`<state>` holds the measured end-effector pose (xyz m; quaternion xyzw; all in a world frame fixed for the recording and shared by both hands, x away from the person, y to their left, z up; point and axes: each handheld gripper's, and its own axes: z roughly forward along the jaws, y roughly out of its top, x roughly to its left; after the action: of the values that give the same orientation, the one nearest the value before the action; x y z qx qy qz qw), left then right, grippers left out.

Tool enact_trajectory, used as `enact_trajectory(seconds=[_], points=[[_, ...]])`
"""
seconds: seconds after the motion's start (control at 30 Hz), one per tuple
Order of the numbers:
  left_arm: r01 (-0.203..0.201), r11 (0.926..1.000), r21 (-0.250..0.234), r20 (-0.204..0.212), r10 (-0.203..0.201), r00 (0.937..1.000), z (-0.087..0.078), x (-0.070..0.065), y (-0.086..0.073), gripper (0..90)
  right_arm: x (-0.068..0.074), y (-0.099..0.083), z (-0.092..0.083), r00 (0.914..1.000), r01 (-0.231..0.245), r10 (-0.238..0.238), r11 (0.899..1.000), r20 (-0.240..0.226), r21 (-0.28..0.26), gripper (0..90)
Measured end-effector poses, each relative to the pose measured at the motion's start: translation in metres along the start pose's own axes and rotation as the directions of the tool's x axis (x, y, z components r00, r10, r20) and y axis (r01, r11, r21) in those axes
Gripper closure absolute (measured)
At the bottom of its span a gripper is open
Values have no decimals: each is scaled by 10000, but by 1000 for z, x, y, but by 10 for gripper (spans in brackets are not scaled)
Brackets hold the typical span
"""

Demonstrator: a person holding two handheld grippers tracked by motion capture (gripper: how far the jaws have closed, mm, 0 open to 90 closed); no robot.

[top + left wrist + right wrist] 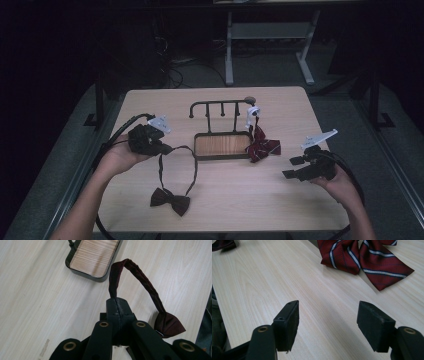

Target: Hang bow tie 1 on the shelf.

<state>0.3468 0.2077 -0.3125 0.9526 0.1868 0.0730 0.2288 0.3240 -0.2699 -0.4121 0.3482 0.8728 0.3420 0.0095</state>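
High view: left tool (167,148) clenched on strap (161,167) of dark bow tie (170,201); strap lifted in a loop, bow resting on surface (280,205) near front edge. Grip likely taken on strap rather than bow so loop stays open for hanging. Rack (222,107) with row of pegs standing mid-surface behind wooden tray (221,145). Striped tie (261,146) hanging from rack's right end, tails draped down over tray's right rim onto surface; white tag (254,113) at its top, no readable print. Right tool (292,167) released, jaws apart, hovering low right of striped tie, nothing between; probably kept ready to steady or spread loop.

Left gripper view: jaws pressed together on strap end (113,287); strap arching up and over to bow (168,323) at right. Tray corner (96,277) ahead, apart from strap. No branding seen.

Right gripper view: jaws wide, bare surface (319,315) between. Striped tie (367,258) ahead, red with pale and navy stripes, flat on surface, apart from jaws. Dark bow (223,245) at upper left corner. No labels or writing legible.
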Motion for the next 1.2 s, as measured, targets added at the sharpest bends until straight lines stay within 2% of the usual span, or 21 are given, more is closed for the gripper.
enact_trajectory(seconds=[0.73,0.83,1.2], points=[[-303,9995,13,58,303,9995,-12,3,7,900,-2,-1,-1,9998,-183,183,9998,48,-56,335],[-212,9997,-120,20,212,9998,-13,4,6,900,-2,0,1,9998,-213,213,9998,56,-6,334],[-424,9988,-258,-76,423,9991,-24,2,10,900,-1,-1,2,10000,-77,77,10000,58,12,333]])
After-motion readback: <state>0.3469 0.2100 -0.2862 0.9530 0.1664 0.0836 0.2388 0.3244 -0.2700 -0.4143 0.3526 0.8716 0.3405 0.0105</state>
